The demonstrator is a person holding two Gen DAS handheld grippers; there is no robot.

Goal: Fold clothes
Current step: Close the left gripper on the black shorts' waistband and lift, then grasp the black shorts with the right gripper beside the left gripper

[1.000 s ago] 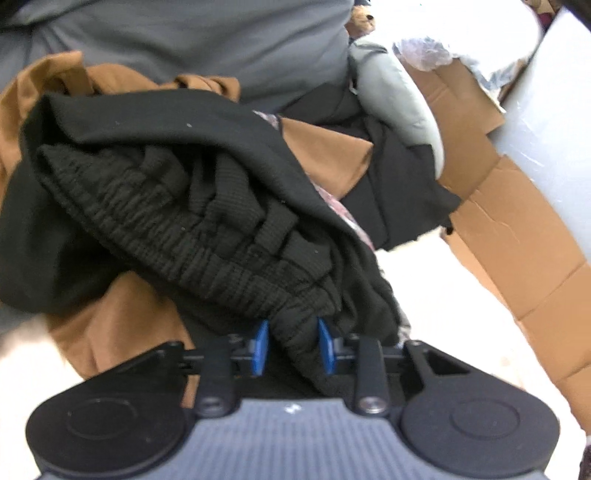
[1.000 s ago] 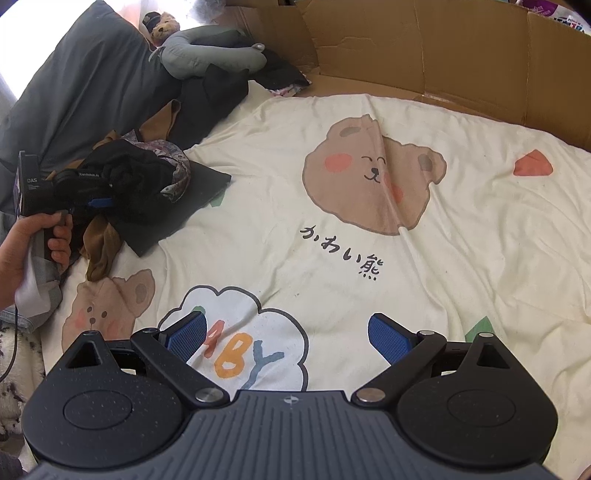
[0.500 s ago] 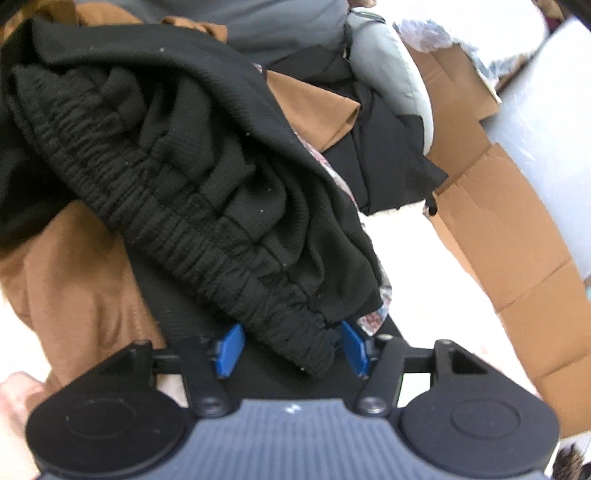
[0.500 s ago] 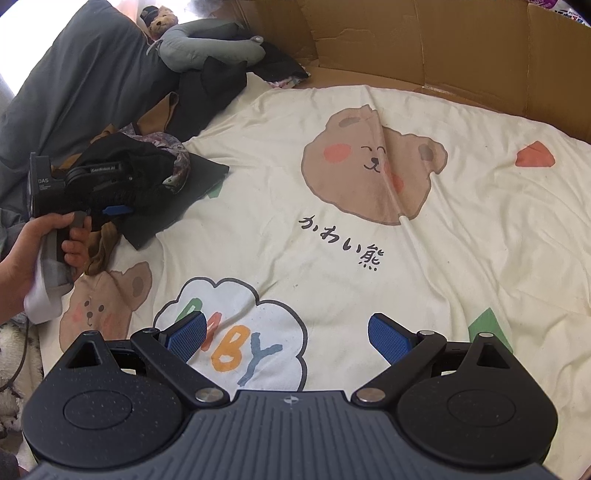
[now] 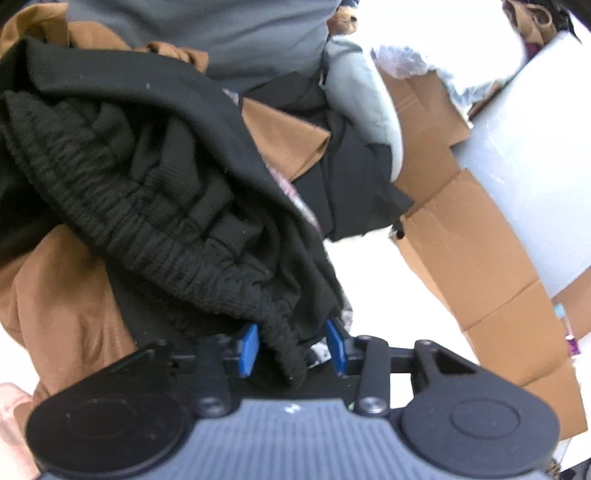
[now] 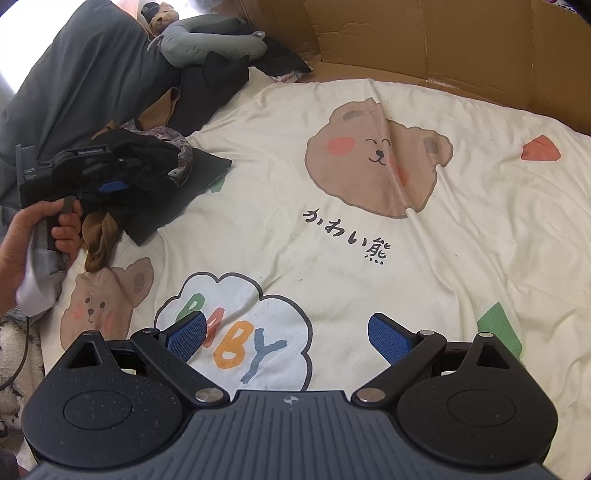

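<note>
My left gripper (image 5: 291,347) pinches only the black garment's ribbed waistband (image 5: 147,218) (my right gripper (image 6: 288,338) gapes empty). Lifting could drag the tangled brown garment (image 5: 55,295) along, or the thick band could slip.

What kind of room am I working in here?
Most likely a bedroom, working on a bed: a cream bear-print sheet covers the surface, a grey pillow and a plush toy sit at its head, and cardboard lines the far edge.

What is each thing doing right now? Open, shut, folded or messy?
Left tool: partly closed around the black garment's waistband.
Right tool: open, holding nothing.
Black garment: bunched up, unfolded.
Brown garment: crumpled under the black one.
Bear sheet: spread out, slightly wrinkled.
</note>
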